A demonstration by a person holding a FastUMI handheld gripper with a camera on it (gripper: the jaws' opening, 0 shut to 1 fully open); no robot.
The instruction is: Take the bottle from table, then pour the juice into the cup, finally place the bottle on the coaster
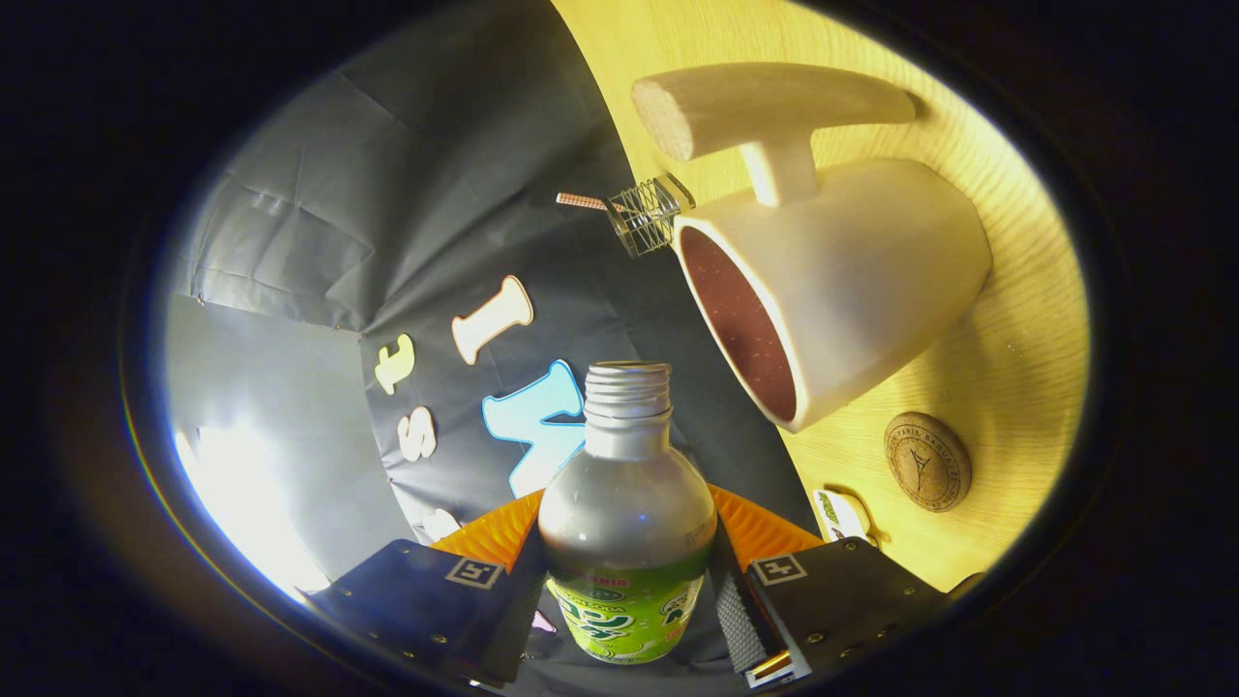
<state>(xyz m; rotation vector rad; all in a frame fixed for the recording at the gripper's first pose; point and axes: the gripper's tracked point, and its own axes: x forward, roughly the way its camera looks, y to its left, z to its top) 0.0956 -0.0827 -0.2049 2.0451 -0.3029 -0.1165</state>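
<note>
A silver bottle [625, 503] with a green label and an open threaded neck sits between my fingers, and my gripper [627, 571] is shut on the bottle's body. The whole view is rolled sideways, so the bottle is tipped over. Beyond the neck and to the right stands a white cup [852, 281] with a dark reddish inside and a thick wooden handle [765, 106], on the light wooden table [1026, 348]. The bottle's mouth is short of the cup's rim, apart from it. A round cork coaster [927, 462] lies on the table near the cup's base.
A small wire-frame holder with a thin stick [644, 213] stands behind the cup near the table's back edge. A small white cap-like piece [840, 513] lies on the table close to my right finger. The black cloth wall hangs beyond the table.
</note>
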